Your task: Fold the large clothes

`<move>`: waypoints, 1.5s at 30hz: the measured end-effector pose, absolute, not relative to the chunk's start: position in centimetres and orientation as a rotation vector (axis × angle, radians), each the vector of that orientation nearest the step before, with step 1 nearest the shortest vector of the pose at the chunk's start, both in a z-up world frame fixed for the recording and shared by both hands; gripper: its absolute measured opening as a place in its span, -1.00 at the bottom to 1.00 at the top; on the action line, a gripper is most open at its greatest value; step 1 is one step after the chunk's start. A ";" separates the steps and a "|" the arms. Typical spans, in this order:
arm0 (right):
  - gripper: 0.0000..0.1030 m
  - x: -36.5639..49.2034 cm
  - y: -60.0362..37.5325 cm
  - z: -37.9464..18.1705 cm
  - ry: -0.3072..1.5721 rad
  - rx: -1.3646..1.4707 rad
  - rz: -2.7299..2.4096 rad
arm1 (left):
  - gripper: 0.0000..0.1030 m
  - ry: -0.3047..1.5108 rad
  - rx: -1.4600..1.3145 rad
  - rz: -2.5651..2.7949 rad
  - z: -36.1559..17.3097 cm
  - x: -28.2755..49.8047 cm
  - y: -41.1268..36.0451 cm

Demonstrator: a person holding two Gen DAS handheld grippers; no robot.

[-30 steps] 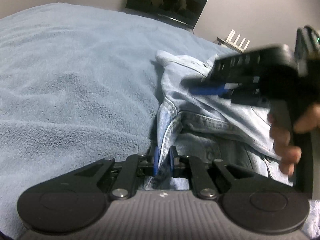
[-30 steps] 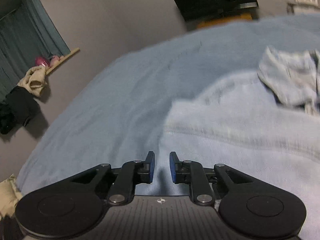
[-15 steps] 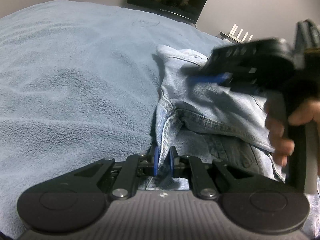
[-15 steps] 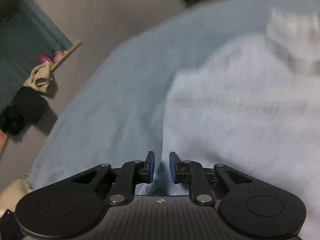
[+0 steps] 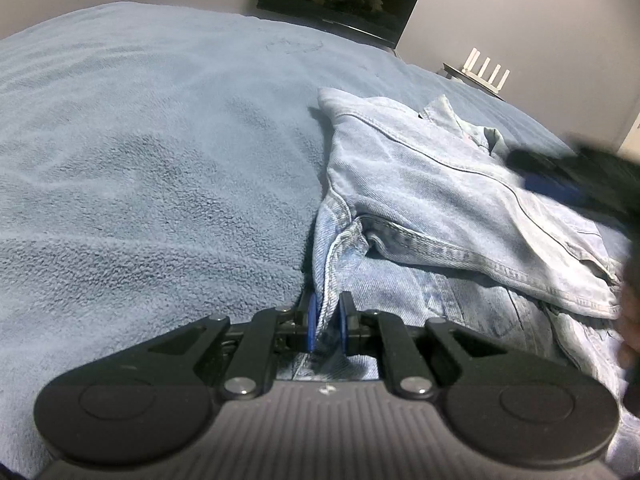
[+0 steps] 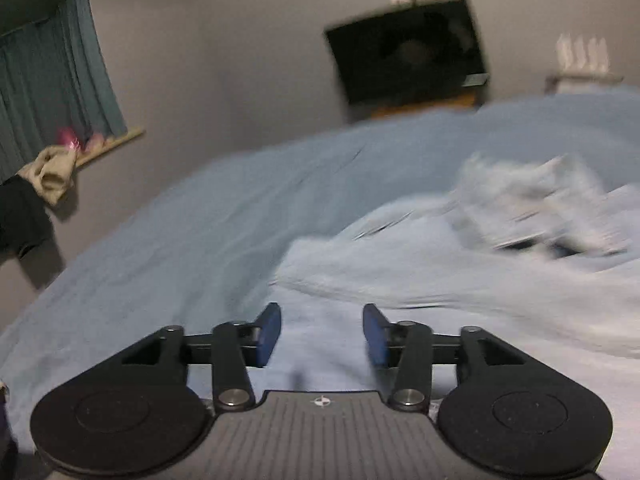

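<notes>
Fingers on the right gripper [image 6: 322, 338] just popped apart, dropping the denim jacket [image 5: 460, 196] on the blanket [image 5: 160, 160]; left gripper [image 5: 325, 324] still pinches its near hem, so that fold's laid.

Bed [image 5: 140, 160] bare left of jacket [image 5: 440, 184] out to far edge; right gripper [image 5: 568, 180] blocks above jacket's right side.

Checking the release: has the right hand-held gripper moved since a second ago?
Yes. The right hand-held gripper has opened and tilted up: the wall TV sits lower in its view, off the denim jacket.
</notes>
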State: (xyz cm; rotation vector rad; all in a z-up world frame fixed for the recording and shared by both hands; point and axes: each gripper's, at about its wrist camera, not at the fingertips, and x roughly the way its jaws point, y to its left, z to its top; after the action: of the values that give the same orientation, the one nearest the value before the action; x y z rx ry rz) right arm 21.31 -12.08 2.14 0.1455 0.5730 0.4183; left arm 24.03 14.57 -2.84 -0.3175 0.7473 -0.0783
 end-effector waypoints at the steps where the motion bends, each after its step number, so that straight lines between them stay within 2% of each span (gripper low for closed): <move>1: -0.02 20.4 -13.8 2.4 0.565 0.122 0.378 | -0.86 0.747 -0.310 -0.076 -2.8 24.0 14.5; 5: -0.02 18.7 -22.3 1.2 0.603 0.103 0.161 | -0.70 0.749 -0.290 -0.057 -3.0 23.7 14.1; 8: -0.05 17.1 -28.1 -0.6 0.659 0.110 -0.011 | -0.68 0.757 -0.299 -0.051 -3.4 23.9 14.3; 9: -0.28 16.1 -30.1 -0.7 0.685 0.162 -0.030 | -0.68 0.757 -0.291 -0.051 -3.5 24.0 14.3; 11: -0.45 13.1 -32.9 -0.3 0.701 0.241 0.005 | -0.68 0.749 -0.271 -0.048 -3.5 24.0 14.0; 12: -0.28 11.5 -33.7 0.5 0.708 0.228 -0.001 | -0.67 0.744 -0.264 -0.049 -3.6 23.9 13.9; 13: 0.09 10.2 -33.9 1.1 0.709 0.192 -0.025 | -0.65 0.738 -0.260 -0.051 -3.6 23.8 13.8; 14: 0.16 8.2 -34.4 2.0 0.695 0.157 -0.027 | -0.57 0.733 -0.258 -0.053 -3.6 23.6 13.9; 17: 0.19 3.4 -34.9 4.1 0.725 0.130 -0.002 | -0.36 0.716 -0.218 -0.050 -3.2 22.5 13.3; 19: 0.34 1.2 -34.5 4.7 0.742 0.134 -0.010 | -0.10 0.702 -0.184 -0.026 -2.6 21.2 12.9; 20: 0.36 0.2 -34.7 4.6 0.756 0.154 -0.026 | 0.09 0.694 -0.183 -0.019 -2.2 20.5 12.9; 21: 0.36 0.1 -34.5 4.8 0.767 0.176 -0.042 | 0.18 0.688 -0.192 -0.014 -1.8 19.7 12.9; 29: 0.36 0.8 -33.0 2.2 0.899 0.197 -0.084 | 0.28 0.646 -0.270 0.059 1.8 13.1 12.6; 32: 0.43 0.9 -32.7 1.7 0.907 0.176 -0.074 | 0.45 0.517 -0.276 0.083 4.3 9.5 12.5; 34: 0.49 0.7 -32.7 1.7 0.903 0.173 -0.067 | 0.46 0.385 -0.276 0.128 6.3 7.1 12.5; 37: 0.51 0.2 -32.8 1.9 0.887 0.179 -0.061 | 0.72 0.210 -0.233 0.176 10.0 4.8 11.8; 41: 0.58 -0.3 -33.2 2.2 0.863 0.193 -0.045 | 0.83 0.261 -0.249 0.104 13.7 4.2 11.4; 45: 0.61 -0.5 -34.0 2.2 0.866 0.238 -0.048 | 0.85 0.455 -0.253 0.036 12.5 4.5 10.8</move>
State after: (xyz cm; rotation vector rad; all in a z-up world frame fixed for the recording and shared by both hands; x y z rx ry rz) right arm -0.54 -34.04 2.18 0.2383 0.8659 -0.0485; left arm 4.55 10.80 12.48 -0.2527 0.4555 0.0360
